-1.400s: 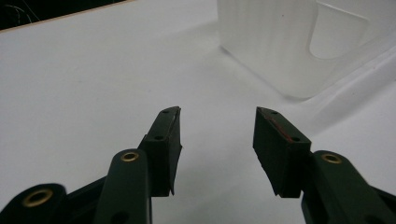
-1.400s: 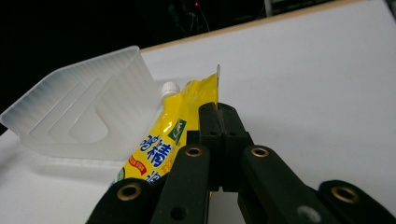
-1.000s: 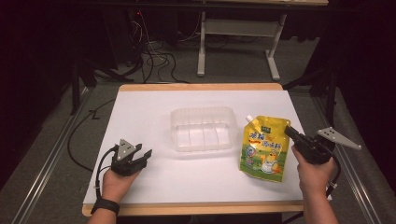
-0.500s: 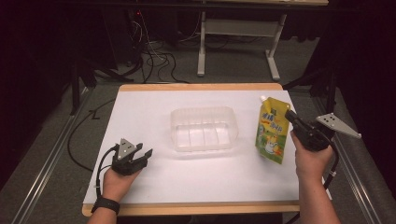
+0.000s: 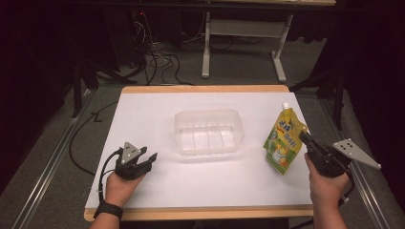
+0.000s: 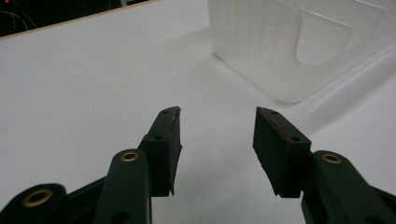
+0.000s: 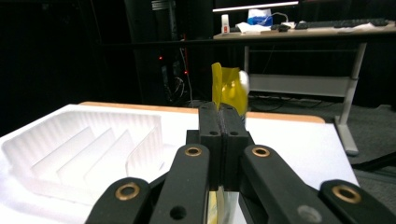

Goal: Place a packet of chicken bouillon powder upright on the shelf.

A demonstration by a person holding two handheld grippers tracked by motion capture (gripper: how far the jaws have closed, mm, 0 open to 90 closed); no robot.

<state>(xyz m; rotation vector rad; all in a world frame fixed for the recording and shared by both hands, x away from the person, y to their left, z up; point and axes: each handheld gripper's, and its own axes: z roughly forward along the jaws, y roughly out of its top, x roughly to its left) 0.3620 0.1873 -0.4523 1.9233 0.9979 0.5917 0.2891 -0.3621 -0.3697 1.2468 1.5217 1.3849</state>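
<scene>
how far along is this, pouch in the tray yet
Not yet. Done: the right gripper is shut on the yellow pouch, held off the table beside the clear tray. Left: moving it into the tray, which looks empty. The left gripper rests open, holding nothing.

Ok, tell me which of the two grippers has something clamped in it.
The right gripper: its jaws are shut on the yellow pouch, lifted upright off the table. The left gripper rests open with nothing between its jaws.

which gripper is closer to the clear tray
Left. The left gripper rests on the table just off the clear tray's near-left corner, jaws open. The right gripper is further off, clamped on the yellow pouch beyond the tray's right end.
</scene>
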